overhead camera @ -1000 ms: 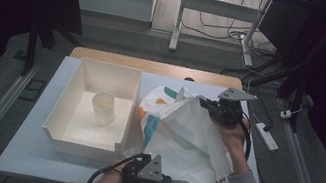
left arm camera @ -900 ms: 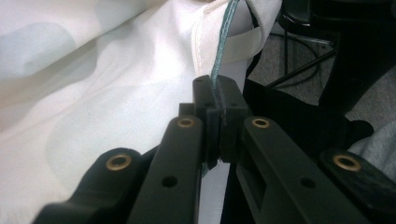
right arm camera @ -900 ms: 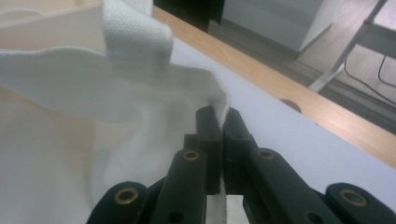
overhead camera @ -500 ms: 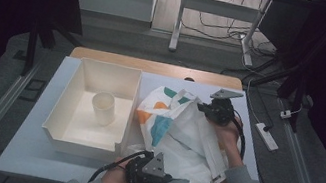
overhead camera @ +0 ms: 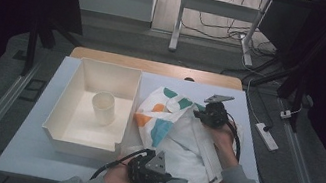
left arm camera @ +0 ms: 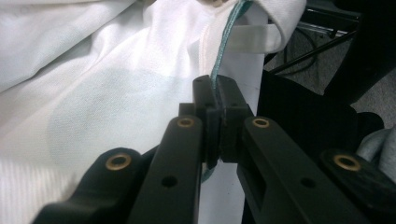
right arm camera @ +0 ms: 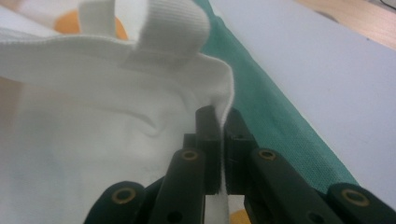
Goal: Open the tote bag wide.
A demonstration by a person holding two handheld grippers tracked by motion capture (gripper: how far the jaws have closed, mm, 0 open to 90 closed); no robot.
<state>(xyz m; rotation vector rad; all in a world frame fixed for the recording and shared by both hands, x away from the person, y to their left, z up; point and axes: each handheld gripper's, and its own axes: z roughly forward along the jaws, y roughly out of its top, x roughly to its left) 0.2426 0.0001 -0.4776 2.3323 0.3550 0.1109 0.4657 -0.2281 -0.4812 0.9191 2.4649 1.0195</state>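
While I look down from the high view, the white fabric bag point(overhead camera: 183, 136) with its teal and orange spots lies crumpled on the right half of the pale counter point(overhead camera: 22, 158), just beside the open cream bin point(overhead camera: 59, 119). A small cream cup point(overhead camera: 103, 107) stands upright inside that bin, apart from its walls.

My left gripper point(overhead camera: 150, 166) sits at the near edge of the counter, at the bag's lower hem. In the left gripper view its jaws are pinched together on the bag's teal-trimmed edge point(left arm camera: 215, 86), the thin seam running up from between the pads, with white cloth spread to the left and a white strap loop point(left arm camera: 254, 38) above.

My right gripper point(overhead camera: 211, 114) is at the far side of the bag, toward the upper right of the cloth. In the right gripper view the jaws are closed tight on a fold of the bag's white rim point(right arm camera: 224, 100); they have just eased apart by a hair, yet the fabric is still clamped between the pads. A teal panel point(right arm camera: 280, 121) of the bag stretches off beside them over the counter, and a white handle strap point(right arm camera: 173, 28) curls above.
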